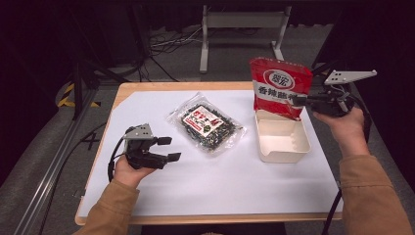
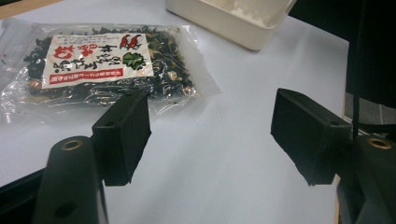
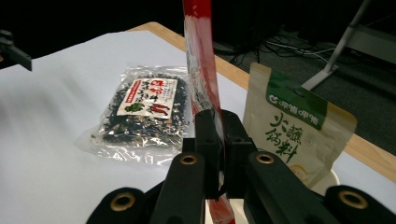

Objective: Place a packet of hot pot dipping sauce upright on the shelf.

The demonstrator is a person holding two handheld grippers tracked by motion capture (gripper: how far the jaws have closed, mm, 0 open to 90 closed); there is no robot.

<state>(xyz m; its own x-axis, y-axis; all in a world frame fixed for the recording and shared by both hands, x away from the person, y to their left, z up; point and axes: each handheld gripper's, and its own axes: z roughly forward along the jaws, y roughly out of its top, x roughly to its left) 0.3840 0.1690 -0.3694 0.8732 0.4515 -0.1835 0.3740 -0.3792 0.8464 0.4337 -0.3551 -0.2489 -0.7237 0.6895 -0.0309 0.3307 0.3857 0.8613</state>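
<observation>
From the high view we see the right gripper [image 1: 299,100] raised over the far right part of the white table [image 1: 147,196], the person's right hand [image 1: 342,125] wrapped around its body from below and the tan-sleeved forearm running back toward the near right edge. Its jaws are closed tight on the right edge of a red snack bag [image 1: 280,87], which hangs upright with its lower edge at or just inside the far rim of the cream plastic tray [image 1: 284,142]; we cannot tell whether it touches the tray. In the right gripper view the same bag [image 3: 201,70] is seen edge-on, a thin red strip pinched between the two black jaws, and a beige pouch with a green label [image 3: 292,126] stands just behind and to the right of the jaws.

The left gripper [image 1: 169,149] sits low at the near left of the table, held by the left hand [image 1: 127,169], with the wrist bent so that the jaws point right toward the middle of the table. Its jaws stand wide apart and hold nothing. In the left gripper view the gap between them shows bare white tabletop.

A clear packet of dark dried spices with a red and white label [image 1: 206,122] lies flat at the centre of the table, left of the tray and just beyond the left gripper's jaws, apart from both.
</observation>
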